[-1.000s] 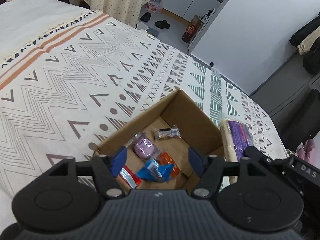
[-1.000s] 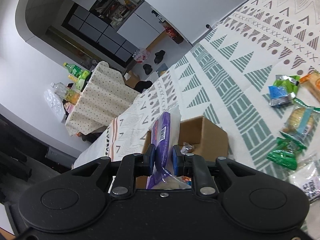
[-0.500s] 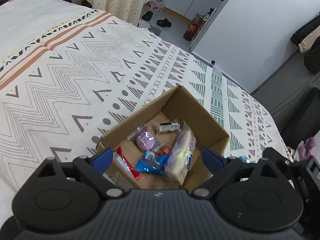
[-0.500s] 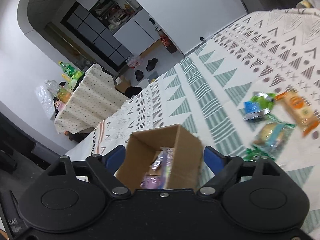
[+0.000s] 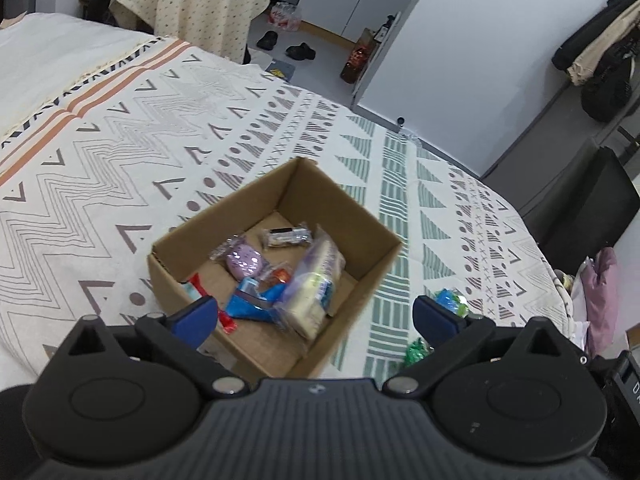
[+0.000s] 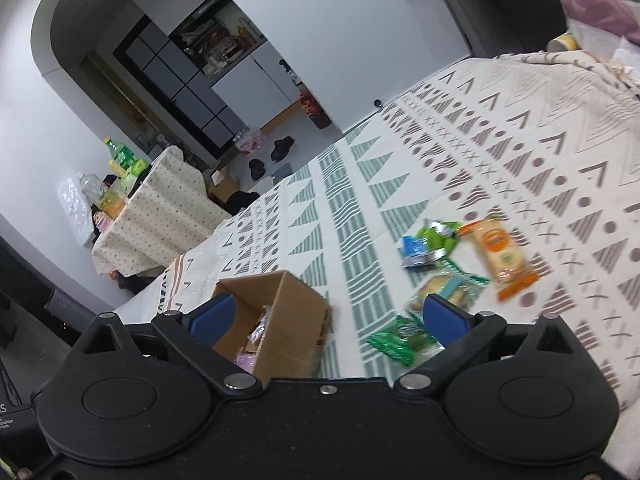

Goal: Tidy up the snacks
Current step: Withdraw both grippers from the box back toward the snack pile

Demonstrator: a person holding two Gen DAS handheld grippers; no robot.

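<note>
Open brown cardboard box (image 5: pixel 340 216) on patterned bedspread (image 5: pixel 120 152): left view alone showed its wrappers. Right view alone showed orange packet (image 6: pixel 502 254) at two o'clock. Left gripper (image 5: pixel 316 316) and right gripper (image 6: pixel 328 316) had just opened wide, empty. Box contents blurred.

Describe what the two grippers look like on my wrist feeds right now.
Both look alike. The left gripper has a ribbed dark grey body, black arms with round discs, silver pivot screws and blue pads on its fingertips. The right gripper has a smooth black body and the same blue pads. No cables or sleeves show.
</note>
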